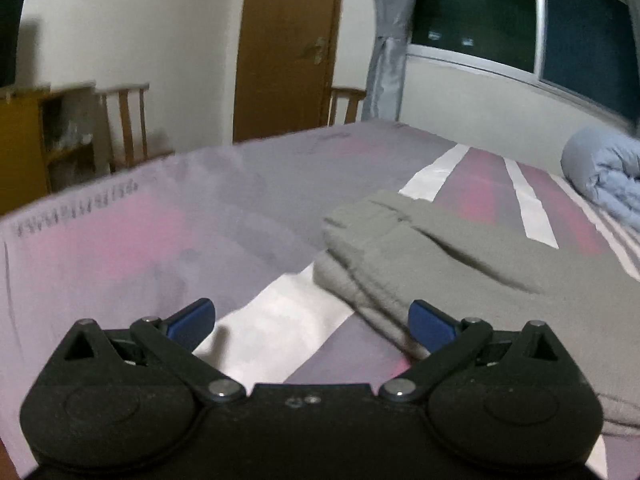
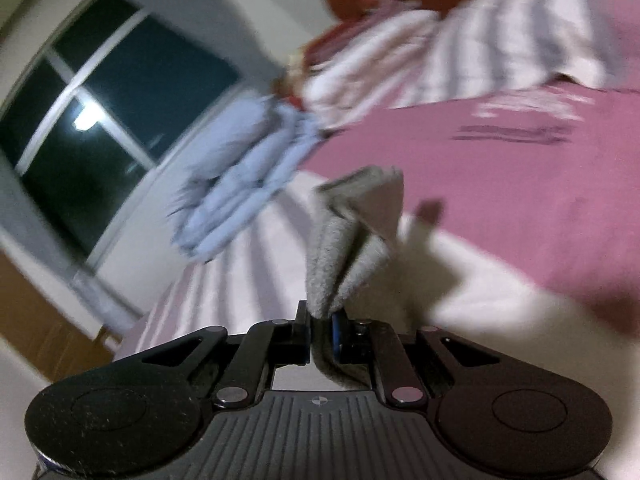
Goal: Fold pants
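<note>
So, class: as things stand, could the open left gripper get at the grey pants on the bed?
Probably yes. The left gripper is open, the grey pants lie just ahead to its right, and nothing sits between them.

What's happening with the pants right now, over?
Left gripper open, empty. Right gripper shut on grey pants. Pants part-folded on bed. Nothing blocking.

I count one pair of pants point(image 1: 460, 256), one bed point(image 1: 168, 216), one rolled duvet point(image 1: 604, 172), two chairs point(image 1: 124, 120) (the second barely showing by the curtain point(image 1: 386, 40)), one door point(image 1: 288, 48), one window point(image 1: 520, 20) and two grippers point(image 1: 312, 322).
</note>
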The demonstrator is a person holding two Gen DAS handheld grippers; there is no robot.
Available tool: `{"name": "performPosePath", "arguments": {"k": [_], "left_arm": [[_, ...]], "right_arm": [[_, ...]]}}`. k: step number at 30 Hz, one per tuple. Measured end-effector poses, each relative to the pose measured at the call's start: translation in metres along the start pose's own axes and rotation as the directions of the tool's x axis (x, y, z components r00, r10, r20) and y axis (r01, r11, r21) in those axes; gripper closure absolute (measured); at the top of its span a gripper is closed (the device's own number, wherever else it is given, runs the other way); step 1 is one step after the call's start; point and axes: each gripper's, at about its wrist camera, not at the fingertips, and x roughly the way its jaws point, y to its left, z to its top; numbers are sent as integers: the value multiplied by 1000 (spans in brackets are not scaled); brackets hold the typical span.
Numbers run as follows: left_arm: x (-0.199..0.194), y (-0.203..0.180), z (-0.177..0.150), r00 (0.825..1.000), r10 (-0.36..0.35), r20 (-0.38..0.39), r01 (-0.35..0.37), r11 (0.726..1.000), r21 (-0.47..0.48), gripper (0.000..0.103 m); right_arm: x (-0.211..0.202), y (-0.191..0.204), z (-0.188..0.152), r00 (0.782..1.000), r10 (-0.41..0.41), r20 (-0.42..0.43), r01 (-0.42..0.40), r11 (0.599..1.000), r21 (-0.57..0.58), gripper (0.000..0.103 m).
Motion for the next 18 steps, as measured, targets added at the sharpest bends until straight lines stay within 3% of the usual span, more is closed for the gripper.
{"name": "performPosePath", "arguments": {"k": [4, 8, 11, 13, 16, 18], "left_arm": [[1, 14, 3, 1000, 0, -17, -1, 998, -58, 6], [0, 26, 1, 998, -24, -61, 20, 998, -62, 6], [-2, 31, -2, 996, -44, -73, 40, 998, -50, 6], [-3, 36, -4, 996, -52, -78, 48, 997, -54, 6], [0, 42, -5, 995, -59, -85, 52, 995, -87, 6], [1, 41, -5, 995, -59, -84, 51, 994, -93, 6]], "right_arm": [[18, 60, -32, 994, 100, -51, -103, 993, -53, 93], [46, 116, -85, 970, 198, -139, -206, 978, -42, 93], [65, 153, -139, 934, 268, -235, -281, 960, -22, 93], [73, 175, -180, 897, 306, -320, -336, 941, -44, 93], [78, 194, -237, 855, 281, -436, -370, 919, -134, 89], [79, 191, -258, 857, 248, -451, -356, 919, -171, 89]]}}
